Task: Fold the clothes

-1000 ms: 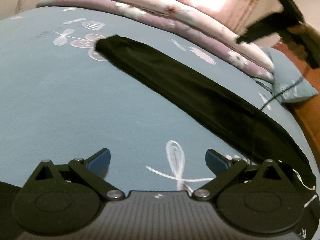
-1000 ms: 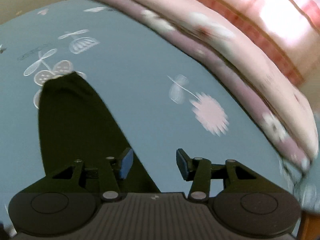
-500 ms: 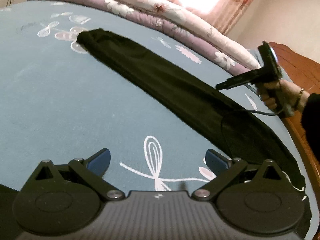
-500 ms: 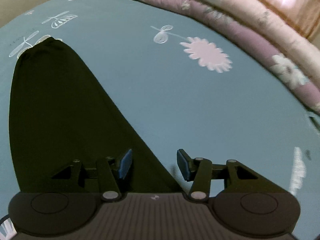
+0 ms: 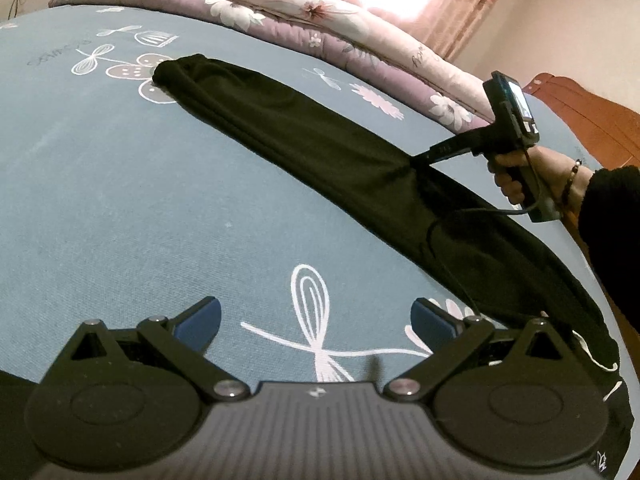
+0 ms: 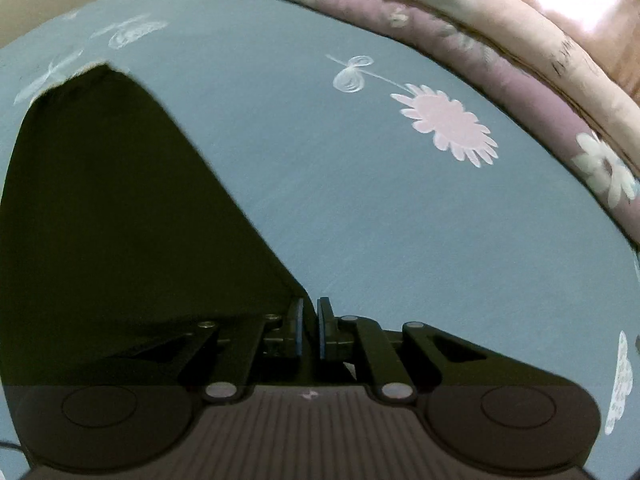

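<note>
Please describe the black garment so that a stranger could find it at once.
On the blue-grey bedsheet printed with white flowers, before the folded pink quilts, lies the black garment, long and narrow. It is the only plain dark cloth there; the right gripper pinches its edge.

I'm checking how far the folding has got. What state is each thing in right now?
Black garment: lying long and flat on the bed, not yet folded, its far edge pinched.
Right gripper: has just been closing, shut on the garment's edge.
Left gripper: open, over bare sheet, holding nothing.
Quilts: stacked along the far side.
</note>
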`<state>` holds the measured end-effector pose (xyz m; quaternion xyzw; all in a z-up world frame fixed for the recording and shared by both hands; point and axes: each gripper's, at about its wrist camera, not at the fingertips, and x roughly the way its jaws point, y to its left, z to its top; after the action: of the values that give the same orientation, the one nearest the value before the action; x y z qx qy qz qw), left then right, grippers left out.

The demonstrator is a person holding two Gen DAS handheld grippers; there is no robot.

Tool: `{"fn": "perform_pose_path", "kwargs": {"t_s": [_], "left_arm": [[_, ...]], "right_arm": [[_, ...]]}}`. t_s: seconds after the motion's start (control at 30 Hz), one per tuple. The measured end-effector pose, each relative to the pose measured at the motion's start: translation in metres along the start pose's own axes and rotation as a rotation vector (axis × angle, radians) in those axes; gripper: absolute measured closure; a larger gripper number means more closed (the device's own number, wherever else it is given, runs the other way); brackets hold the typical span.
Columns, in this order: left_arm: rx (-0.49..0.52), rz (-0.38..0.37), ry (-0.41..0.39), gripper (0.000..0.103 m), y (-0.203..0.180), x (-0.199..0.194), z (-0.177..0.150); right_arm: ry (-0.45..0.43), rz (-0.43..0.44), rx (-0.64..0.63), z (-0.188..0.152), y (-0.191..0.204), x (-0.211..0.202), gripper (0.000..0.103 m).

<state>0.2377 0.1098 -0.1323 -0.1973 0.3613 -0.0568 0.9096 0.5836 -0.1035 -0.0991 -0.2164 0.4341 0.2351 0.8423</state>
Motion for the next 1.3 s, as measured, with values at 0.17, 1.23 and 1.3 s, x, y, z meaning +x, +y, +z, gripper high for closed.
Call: {"fn": "perform_pose_path", "kwargs": {"t_s": [0.17, 1.23, 1.3], "left_arm": [[0.004, 0.001, 0.002, 0.003, 0.001, 0.0, 0.0], [-0.048, -0.011, 0.01, 0.003, 0.01, -0.007, 0.002], [-0.057, -0.011, 0.009, 0.003, 0.011, -0.008, 0.003]], "right_arm": [[0.032, -0.06, 0.0, 0.003, 0.01, -0.002, 0.071], [0.069, 0.01, 0.264, 0.047, 0.087, 0.003, 0.044], [0.054, 0.027, 0.274, 0.053, 0.096, -0.008, 0.044]]}}
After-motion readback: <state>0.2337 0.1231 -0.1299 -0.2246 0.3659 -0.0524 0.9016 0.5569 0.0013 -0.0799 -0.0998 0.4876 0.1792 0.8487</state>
